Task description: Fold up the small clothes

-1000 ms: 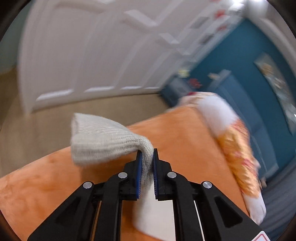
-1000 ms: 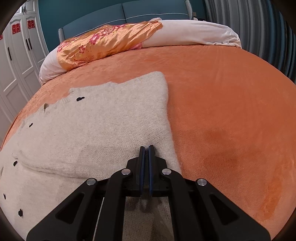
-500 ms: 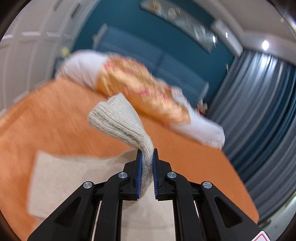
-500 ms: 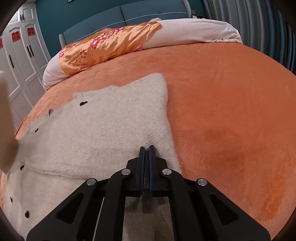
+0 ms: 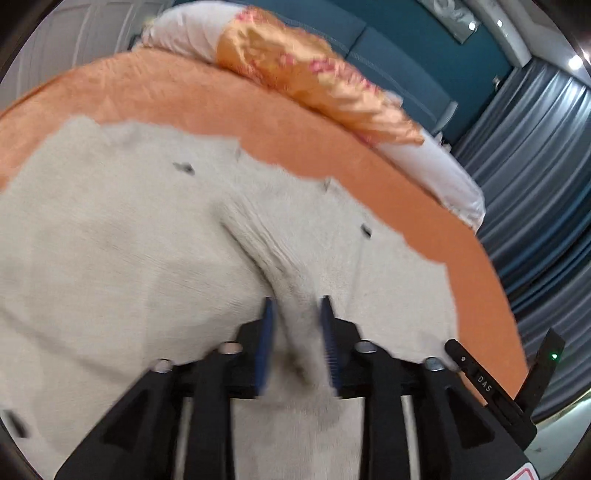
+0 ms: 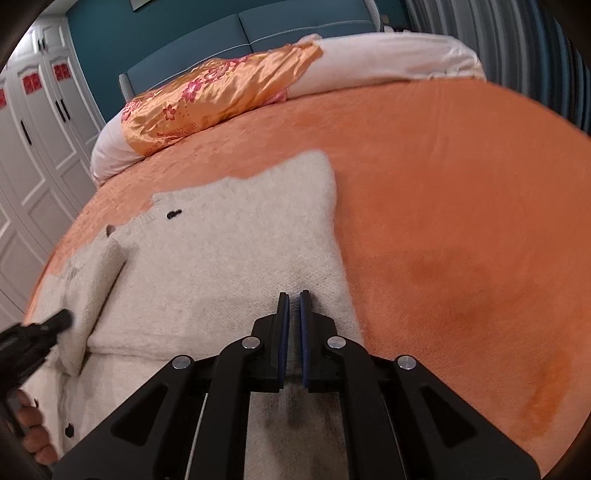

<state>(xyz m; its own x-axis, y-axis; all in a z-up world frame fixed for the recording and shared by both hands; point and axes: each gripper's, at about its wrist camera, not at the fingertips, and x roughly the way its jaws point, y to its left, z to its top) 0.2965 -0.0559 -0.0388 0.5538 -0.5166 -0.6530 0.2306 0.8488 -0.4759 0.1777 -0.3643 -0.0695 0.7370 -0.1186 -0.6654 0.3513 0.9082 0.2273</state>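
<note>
Garment: a cream knit cardigan (image 6: 236, 258) with dark buttons lies flat on the orange bedspread (image 6: 461, 221), on the wardrobe side of the bed; one side is folded over the body.
Sleeve: the ribbed sleeve (image 5: 273, 258) runs across the cardigan's body, its cuff end toward the collar.
Your left tool: the left tool (image 5: 297, 314) points down at the cardigan. Its jaws have just been opening and now stand spread, blue pads apart, with the sleeve lying loose between them; the pads do not press on it.
Your right tool: the right tool (image 6: 293, 299) sits over the cardigan's edge nearest the bare bedspread. Its jaws have just been opening and show a narrow gap; knit lies under and between them, not pinched.
Your left hand: fingers (image 6: 31, 424) show at the lower corner of the right wrist view, beside the cardigan's button row.
Beyond the cardigan: a floral satin pillow (image 6: 218, 92) and a white bolster (image 6: 388, 62) rest at the blue headboard (image 6: 258, 26).
Blur: the left wrist view is smeared; fine detail there is uncertain.
</note>
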